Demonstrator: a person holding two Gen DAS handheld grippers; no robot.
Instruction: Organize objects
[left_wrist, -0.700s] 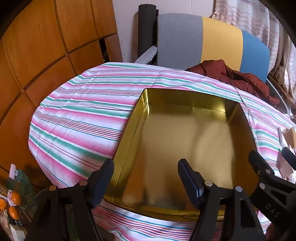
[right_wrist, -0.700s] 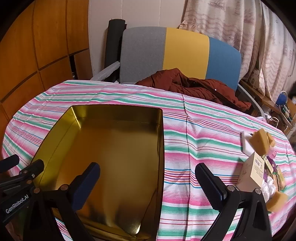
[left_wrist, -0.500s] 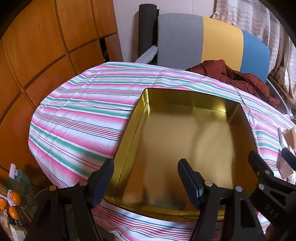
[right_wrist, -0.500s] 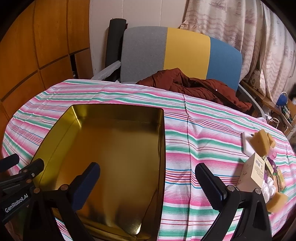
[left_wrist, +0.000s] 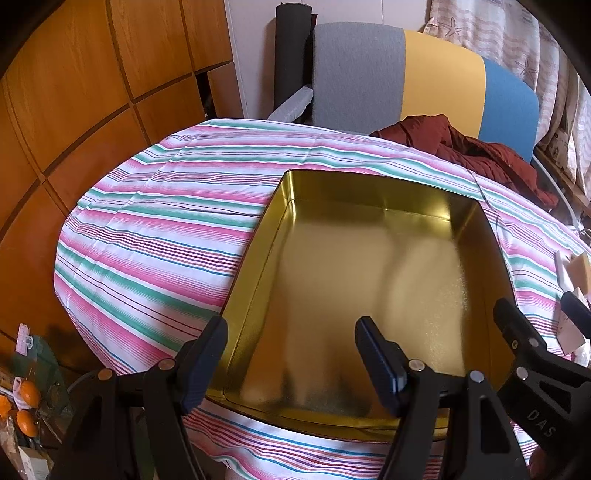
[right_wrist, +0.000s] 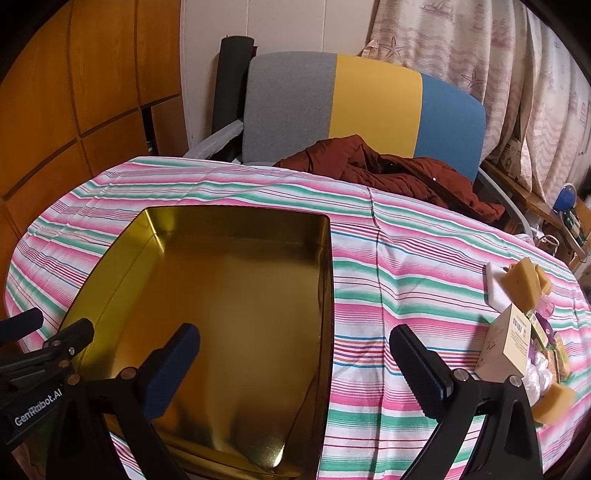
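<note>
An empty gold metal tin (left_wrist: 369, 291) (right_wrist: 229, 295) lies open on the striped tablecloth (left_wrist: 166, 236) (right_wrist: 406, 258). My left gripper (left_wrist: 291, 345) hangs open over the tin's near left corner, one finger outside the wall and one over the inside, with nothing between them. My right gripper (right_wrist: 295, 354) stands wide open across the tin's right wall, holding nothing. A cluster of small items lies at the right: yellow sponges (right_wrist: 522, 282), a beige carton (right_wrist: 508, 343) and small packets. The right gripper's fingers (left_wrist: 517, 332) show at the right edge of the left wrist view.
A grey, yellow and blue chair back (right_wrist: 362, 107) stands behind the table with a dark red jacket (right_wrist: 399, 173) draped at the far edge. Wooden panels (left_wrist: 92, 92) line the left wall. Curtains (right_wrist: 498, 55) hang at the right. Oranges (left_wrist: 26, 406) lie on the floor at lower left.
</note>
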